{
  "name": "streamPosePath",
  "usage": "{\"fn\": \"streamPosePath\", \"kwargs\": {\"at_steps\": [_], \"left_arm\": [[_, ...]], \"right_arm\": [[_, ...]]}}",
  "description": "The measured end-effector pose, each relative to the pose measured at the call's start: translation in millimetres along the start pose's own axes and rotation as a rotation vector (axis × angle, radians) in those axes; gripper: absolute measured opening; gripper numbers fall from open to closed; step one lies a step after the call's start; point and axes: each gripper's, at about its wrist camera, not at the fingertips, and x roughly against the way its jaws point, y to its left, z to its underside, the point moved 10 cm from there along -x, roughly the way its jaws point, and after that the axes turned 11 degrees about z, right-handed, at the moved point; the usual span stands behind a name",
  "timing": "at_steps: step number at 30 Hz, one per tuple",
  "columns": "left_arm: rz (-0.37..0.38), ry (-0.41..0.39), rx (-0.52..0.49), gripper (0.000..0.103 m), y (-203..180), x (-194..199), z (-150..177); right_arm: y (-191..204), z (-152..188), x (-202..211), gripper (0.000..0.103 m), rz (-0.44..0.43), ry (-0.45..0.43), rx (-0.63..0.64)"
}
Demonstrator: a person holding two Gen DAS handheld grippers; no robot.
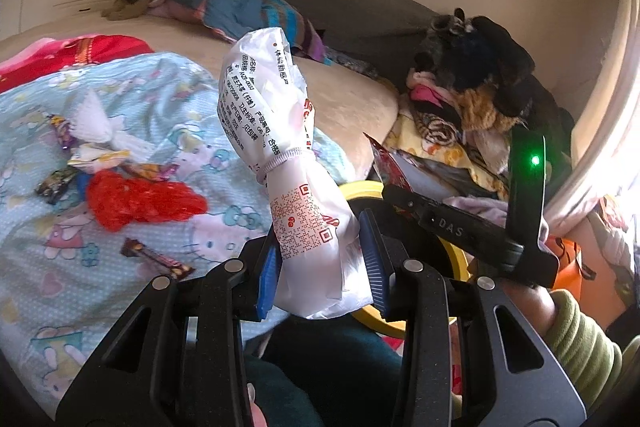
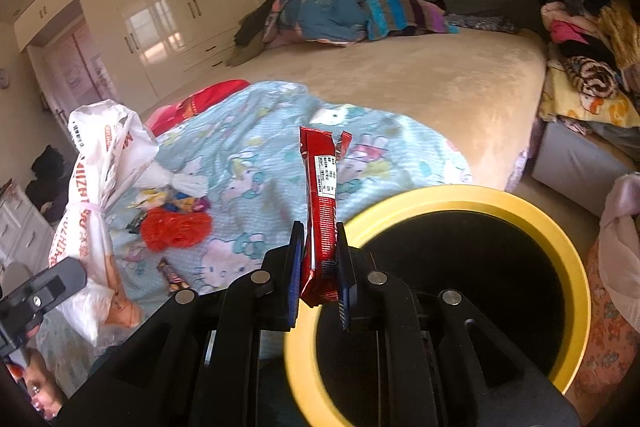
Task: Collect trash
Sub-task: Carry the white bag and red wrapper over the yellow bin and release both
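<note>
My left gripper is shut on a white printed plastic bag, held upright above the bed; the bag also shows in the right wrist view. My right gripper is shut on a red snack wrapper, held upright just left of the yellow-rimmed trash bin. The bin's rim also shows in the left wrist view, behind the bag. More trash lies on the blue cartoon blanket: a red crumpled bag, white tissue and dark candy wrappers.
The beige bed carries a heap of colourful bedding at the back. Piled clothes stand at the right. White wardrobes line the far wall.
</note>
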Motion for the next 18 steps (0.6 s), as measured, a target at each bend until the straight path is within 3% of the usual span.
{"fn": "streamPosePath", "kwargs": {"at_steps": [18], "left_arm": [[0.066, 0.113, -0.091, 0.030, -46, -47, 26]], "right_arm": [[-73, 5, -5, 0.014, 0.099, 0.030, -0.100]]}}
